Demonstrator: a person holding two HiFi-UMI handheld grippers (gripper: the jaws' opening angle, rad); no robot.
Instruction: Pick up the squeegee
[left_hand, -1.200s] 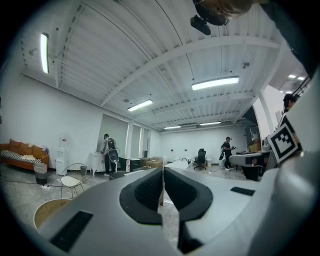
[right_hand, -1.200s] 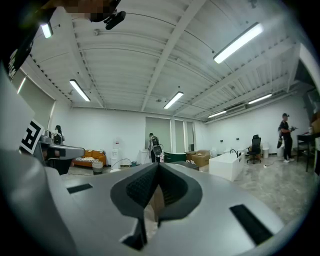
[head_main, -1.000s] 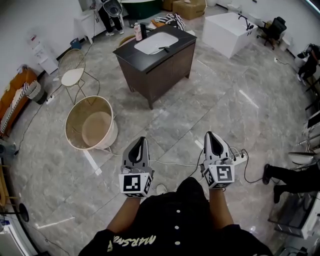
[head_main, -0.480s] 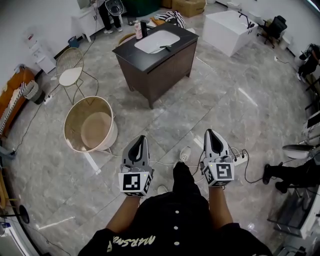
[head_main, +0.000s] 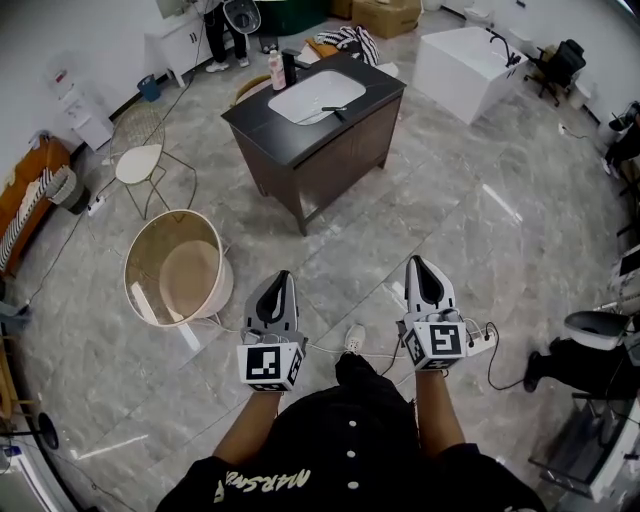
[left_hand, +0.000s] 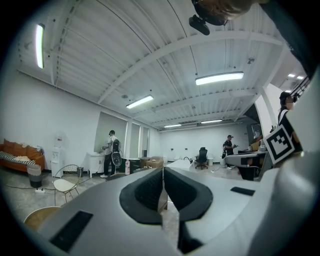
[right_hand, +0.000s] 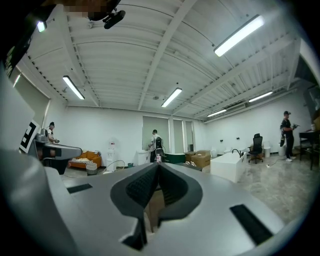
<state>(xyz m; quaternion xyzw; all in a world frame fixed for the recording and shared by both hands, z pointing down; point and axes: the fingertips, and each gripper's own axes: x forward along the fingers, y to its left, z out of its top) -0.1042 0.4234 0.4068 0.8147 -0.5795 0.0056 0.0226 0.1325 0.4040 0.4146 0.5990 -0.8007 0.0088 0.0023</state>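
Note:
A dark vanity (head_main: 330, 140) with a white sink (head_main: 317, 95) stands across the floor ahead. A small dark handled tool (head_main: 333, 109) lies across the sink's rim; it may be the squeegee, too small to tell. My left gripper (head_main: 279, 283) and right gripper (head_main: 423, 266) are held level side by side over the grey floor, well short of the vanity. Both are shut and hold nothing. The left gripper view shows the left gripper (left_hand: 163, 174) with its pads pressed together. In the right gripper view the right gripper (right_hand: 158, 169) looks the same.
A beige round tub (head_main: 140, 300) lies on the floor at the left, with a wire chair (head_main: 140, 160) behind it. Two bottles (head_main: 277, 70) stand on the vanity top. A white bathtub (head_main: 468, 60) is at the back right. A power strip (head_main: 482, 340) and cable lie by my right gripper.
The view has advanced over the floor: the vanity and tub sit lower and nearer in the head view. Both grippers stay shut, side by side.

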